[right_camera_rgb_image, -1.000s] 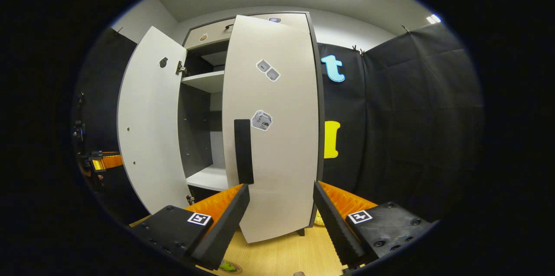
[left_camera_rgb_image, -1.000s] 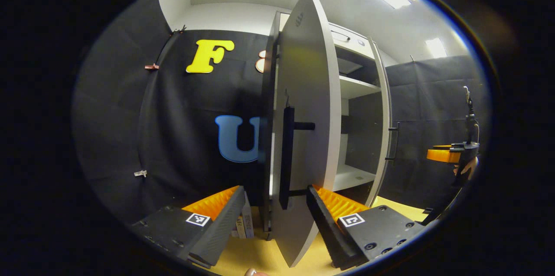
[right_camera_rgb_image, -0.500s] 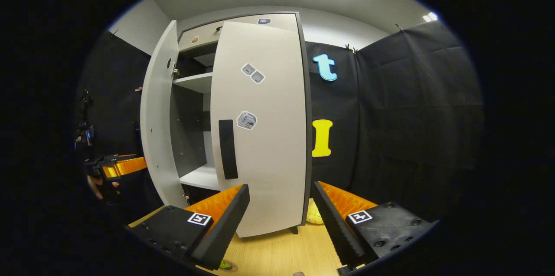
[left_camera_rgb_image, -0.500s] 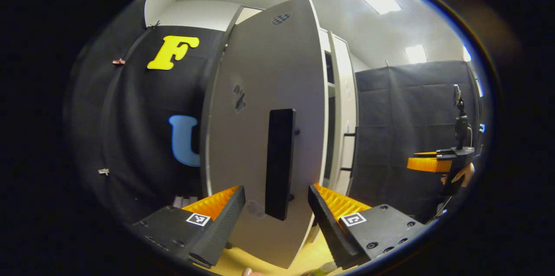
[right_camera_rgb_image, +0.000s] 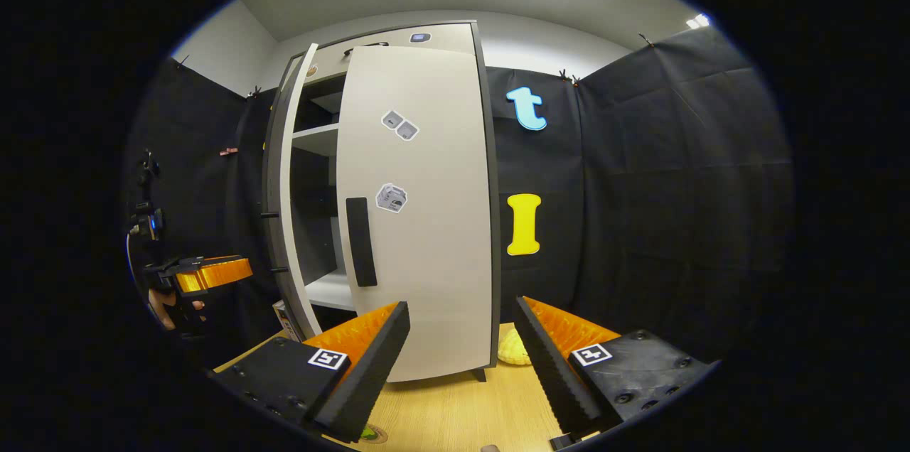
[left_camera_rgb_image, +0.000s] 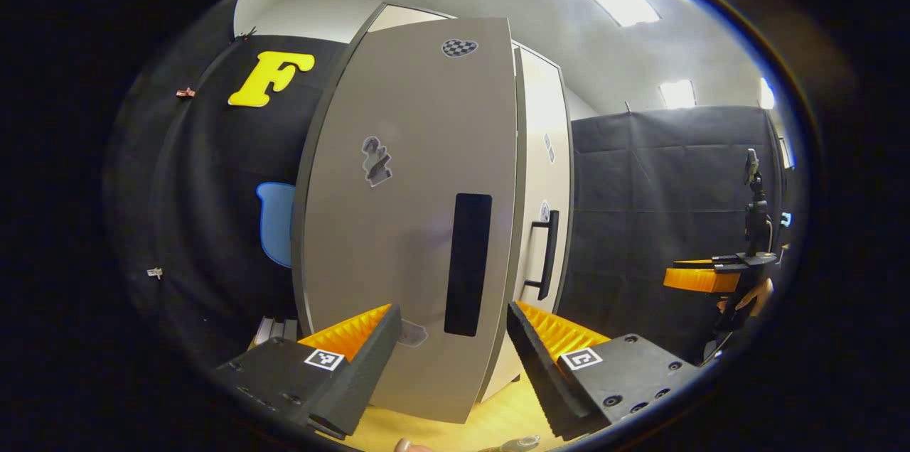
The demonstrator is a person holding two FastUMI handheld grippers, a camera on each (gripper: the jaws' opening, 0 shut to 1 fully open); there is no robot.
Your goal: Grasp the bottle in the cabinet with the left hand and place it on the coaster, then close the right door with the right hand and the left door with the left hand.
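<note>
Before the left gripper [left_camera_rgb_image: 449,335], fingers spread and empty, the left door [left_camera_rgb_image: 405,224] stands nearly shut, its handle [left_camera_rgb_image: 468,264] upright.

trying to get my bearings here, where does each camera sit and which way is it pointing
Left gripper view: rides on the left gripper, facing the left door and its handle; its own open fingers show at the bottom, and the right gripper with a hand sits off to the right.
Right gripper view: rides on the right gripper, facing the right door, with the left door ajar; its own open fingers show below, and the left gripper is far left.
Shared: the cabinet, both doors, the wooden table.
</note>
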